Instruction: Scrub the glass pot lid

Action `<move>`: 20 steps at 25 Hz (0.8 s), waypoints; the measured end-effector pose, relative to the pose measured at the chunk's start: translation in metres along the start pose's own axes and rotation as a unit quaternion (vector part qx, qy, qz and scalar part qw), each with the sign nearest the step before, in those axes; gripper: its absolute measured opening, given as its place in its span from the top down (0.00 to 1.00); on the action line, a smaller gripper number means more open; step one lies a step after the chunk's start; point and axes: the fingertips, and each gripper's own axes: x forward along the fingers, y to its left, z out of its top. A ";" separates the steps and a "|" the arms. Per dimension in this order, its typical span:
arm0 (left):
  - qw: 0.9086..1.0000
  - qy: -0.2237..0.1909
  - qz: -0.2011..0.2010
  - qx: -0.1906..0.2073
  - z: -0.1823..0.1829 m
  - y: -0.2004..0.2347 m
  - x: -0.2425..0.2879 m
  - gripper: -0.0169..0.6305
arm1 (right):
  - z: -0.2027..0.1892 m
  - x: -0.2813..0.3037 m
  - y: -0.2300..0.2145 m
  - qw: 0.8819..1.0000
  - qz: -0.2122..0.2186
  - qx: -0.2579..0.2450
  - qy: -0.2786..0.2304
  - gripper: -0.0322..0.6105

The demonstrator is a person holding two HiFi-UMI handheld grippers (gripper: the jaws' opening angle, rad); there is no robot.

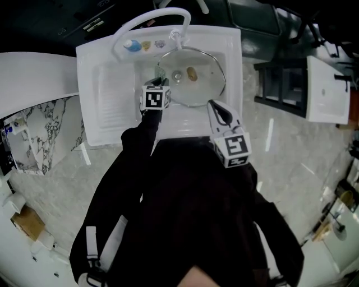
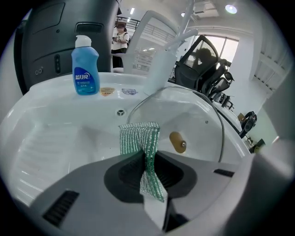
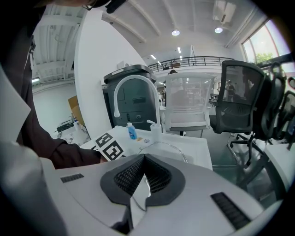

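Glass pot lid (image 1: 196, 89), rim hidden in right hand-held gripper (image 1: 213, 106), cloth (image 2: 138, 136) part-hidden

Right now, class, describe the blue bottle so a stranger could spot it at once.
Find the white sink; on its back ledge, under the arched faucet, stands the bottle. Unlike the small flat pieces beside it, it is upright and blue with a white cap.
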 end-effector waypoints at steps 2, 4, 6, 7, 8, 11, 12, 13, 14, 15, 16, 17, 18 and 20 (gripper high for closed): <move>1.000 0.001 -0.004 -0.003 0.001 -0.001 0.003 0.88 | 0.001 -0.001 -0.004 1.000 0.000 -0.001 0.001 0.95; 1.000 0.004 -0.009 -0.005 0.001 -0.003 0.007 0.88 | 0.001 -0.002 -0.008 1.000 0.000 -0.002 0.001 0.95; 1.000 0.005 -0.012 -0.008 0.002 -0.005 0.010 0.88 | 0.001 -0.004 -0.012 1.000 -0.001 0.000 0.002 0.95; 1.000 0.005 -0.014 -0.009 0.003 -0.006 0.010 0.88 | 0.000 -0.004 -0.014 1.000 -0.001 -0.001 0.003 0.95; 1.000 0.006 -0.015 -0.009 0.003 -0.007 0.010 0.88 | -0.001 -0.005 -0.015 1.000 0.000 -0.003 0.006 0.95; 1.000 0.008 -0.018 -0.012 0.003 -0.007 0.014 0.88 | 0.000 -0.006 -0.019 1.000 0.004 -0.008 0.007 0.95; 1.000 0.009 -0.019 -0.013 0.003 -0.007 0.016 0.88 | 0.000 -0.006 -0.021 1.000 0.005 -0.008 0.006 0.95; 1.000 0.010 -0.019 -0.014 0.002 -0.008 0.018 0.88 | 0.000 -0.007 -0.023 1.000 0.005 -0.008 0.005 0.95; 1.000 0.012 -0.018 -0.015 0.001 -0.009 0.020 0.88 | 0.001 -0.009 -0.025 1.000 0.005 -0.007 0.005 0.95; 1.000 0.013 -0.017 -0.015 0.001 -0.010 0.020 0.88 | 0.001 -0.010 -0.027 1.000 0.004 -0.007 0.005 0.95; 1.000 0.013 -0.015 -0.014 0.002 -0.010 0.020 0.88 | 0.000 -0.010 -0.029 1.000 0.004 -0.007 0.006 0.95; 1.000 0.013 -0.014 -0.014 0.002 -0.010 0.020 0.88 | 0.000 -0.011 -0.030 1.000 0.005 -0.007 0.006 0.95; 1.000 0.013 -0.012 -0.014 0.003 -0.010 0.021 0.88 | 0.000 -0.011 -0.031 1.000 0.005 -0.007 0.007 0.95; 1.000 0.015 -0.010 -0.014 0.002 -0.012 0.023 0.88 | -0.001 -0.013 -0.035 1.000 0.005 -0.007 0.008 0.95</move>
